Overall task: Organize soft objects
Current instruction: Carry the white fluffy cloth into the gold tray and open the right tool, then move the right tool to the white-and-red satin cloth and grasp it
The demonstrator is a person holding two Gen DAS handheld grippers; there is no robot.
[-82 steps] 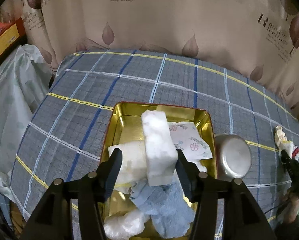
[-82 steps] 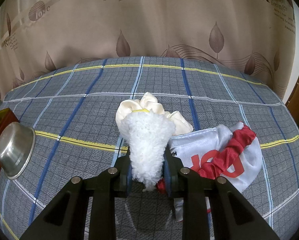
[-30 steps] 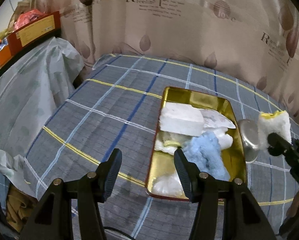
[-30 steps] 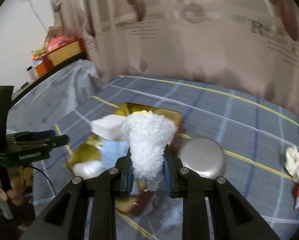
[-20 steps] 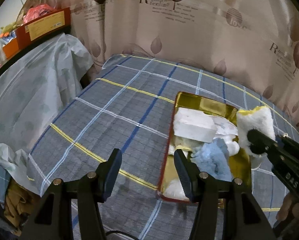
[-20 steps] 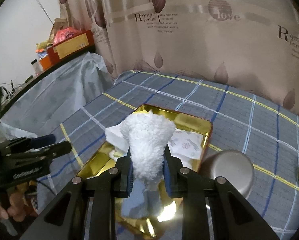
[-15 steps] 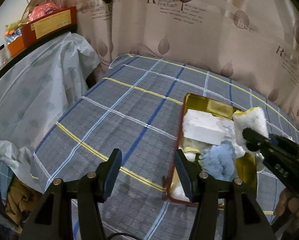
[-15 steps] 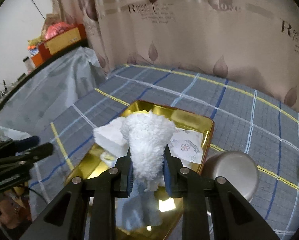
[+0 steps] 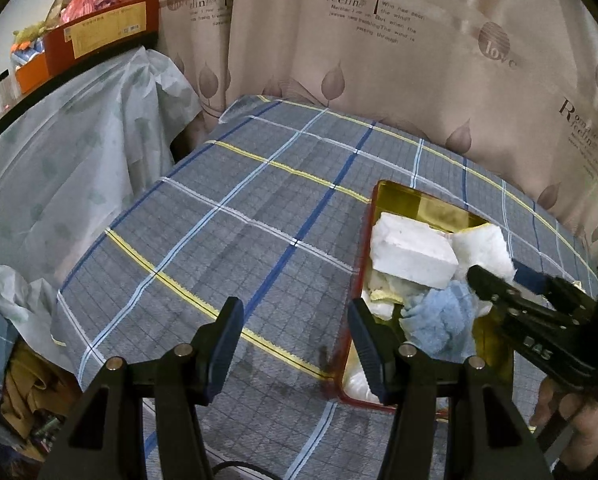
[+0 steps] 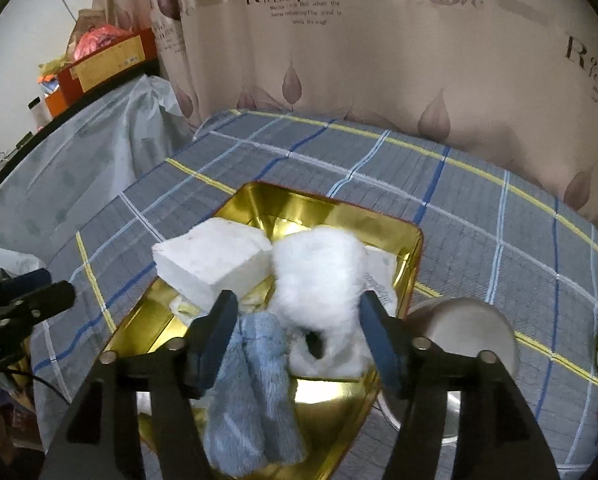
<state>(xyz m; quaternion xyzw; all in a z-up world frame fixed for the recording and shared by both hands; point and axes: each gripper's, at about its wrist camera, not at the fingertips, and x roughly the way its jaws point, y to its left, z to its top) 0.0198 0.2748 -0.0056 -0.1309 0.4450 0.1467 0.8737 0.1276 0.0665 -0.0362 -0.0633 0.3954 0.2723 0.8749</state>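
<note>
The right gripper [image 10: 295,336], its jaws opening, has the fluffy white cloth [image 10: 319,280] loose between them, lying in the gold tray [image 10: 413,268] beside the foam block [image 10: 215,260] (the left gripper [image 9: 295,336] stands wide and empty, off the tray's left edge).

Illumination is dim and indoor. The gold tray [image 10: 339,216] shows bright specular glare on its floor in the right wrist view. Fisheye distortion bends the edges; corners are vignetted black. The curtain [image 10: 379,60] text appears soft there, with slight motion blur.
</note>
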